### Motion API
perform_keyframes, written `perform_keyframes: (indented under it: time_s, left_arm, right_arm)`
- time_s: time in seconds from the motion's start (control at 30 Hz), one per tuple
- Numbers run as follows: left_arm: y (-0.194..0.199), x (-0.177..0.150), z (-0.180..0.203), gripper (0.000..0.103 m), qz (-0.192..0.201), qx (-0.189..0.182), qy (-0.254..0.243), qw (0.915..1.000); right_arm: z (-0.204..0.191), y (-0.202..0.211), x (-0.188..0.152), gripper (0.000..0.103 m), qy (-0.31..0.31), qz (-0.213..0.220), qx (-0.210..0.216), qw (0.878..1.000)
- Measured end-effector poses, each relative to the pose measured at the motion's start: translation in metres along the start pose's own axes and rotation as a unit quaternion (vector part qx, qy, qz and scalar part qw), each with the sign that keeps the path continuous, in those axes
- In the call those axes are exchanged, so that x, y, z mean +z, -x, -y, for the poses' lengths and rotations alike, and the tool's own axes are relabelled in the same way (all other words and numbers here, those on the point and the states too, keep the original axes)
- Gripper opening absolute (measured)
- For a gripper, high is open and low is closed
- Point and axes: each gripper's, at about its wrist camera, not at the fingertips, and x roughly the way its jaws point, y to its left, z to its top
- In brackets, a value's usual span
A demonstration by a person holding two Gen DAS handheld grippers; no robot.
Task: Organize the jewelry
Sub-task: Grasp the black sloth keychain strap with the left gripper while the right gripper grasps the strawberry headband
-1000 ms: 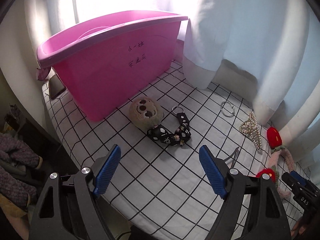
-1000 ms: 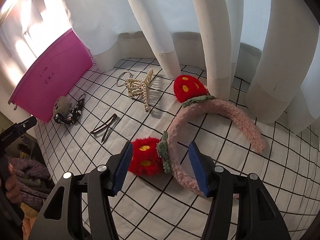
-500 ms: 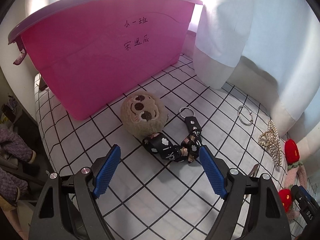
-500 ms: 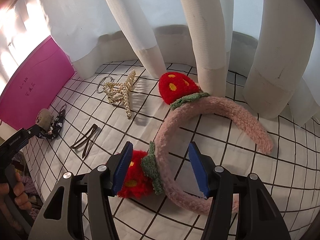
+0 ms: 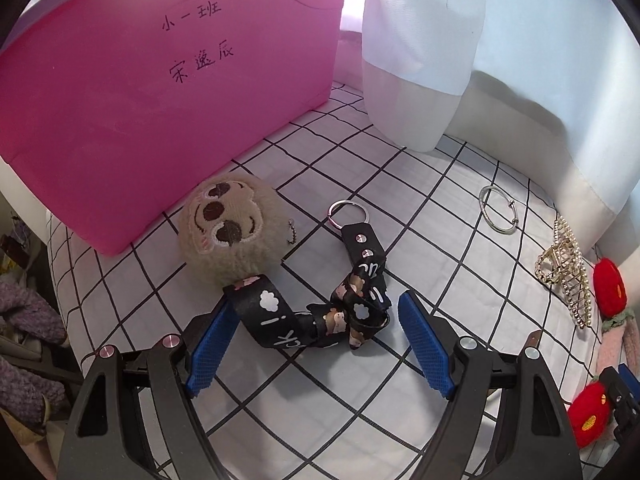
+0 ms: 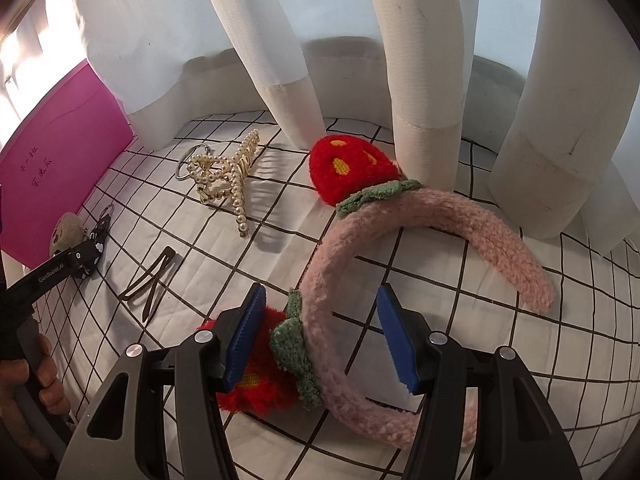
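Daylight comes through the white curtain [image 6: 256,40] ahead of both grippers, soft and bright — the scene is evenly lit with no dim corners on the checked cloth [image 5: 400,208]. In the right wrist view the top left edge glares to near white. The pearl hair claw [image 6: 224,176] casts a short soft shadow toward the gripper, and the pink bin [image 5: 160,92] shades the cloth at its base. Both views are sharp in the centre — straight grid lines bow strongly toward the edges, and black vignette fills the corners.
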Motion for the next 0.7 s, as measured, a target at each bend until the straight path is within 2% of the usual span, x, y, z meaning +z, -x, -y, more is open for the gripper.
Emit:
perform_keyframes:
  time_s: [0.17,0.4,0.6,0.63,0.7]
  left_arm:
    - [-0.014,0.000,0.006,0.079,-0.013,0.004,-0.005,0.9999]
    - [-0.019,0.004,0.009,0.084,-0.005,0.008,0.001,1.0000]
    - [-0.022,0.004,0.011,0.085,0.005,0.015,0.007,0.9998]
    - [-0.022,0.004,0.011,0.083,0.006,0.014,0.007,0.9999]
    - [-0.020,0.000,0.014,0.079,0.009,0.015,0.006,0.9998]
  right_arm:
    - [-0.001,-0.007,0.001,0.056,-0.002,-0.001,-0.003,1.000]
    - [-0.001,-0.018,0.004,0.056,-0.007,-0.014,-0.005,1.000]
    - [-0.007,-0.021,0.005,0.055,0.012,-0.004,-0.026,1.000]
    - [-0.007,-0.021,0.005,0.055,0.014,-0.003,-0.026,1.000]
    - [-0.010,-0.021,0.004,0.045,0.022,0.001,-0.024,0.999]
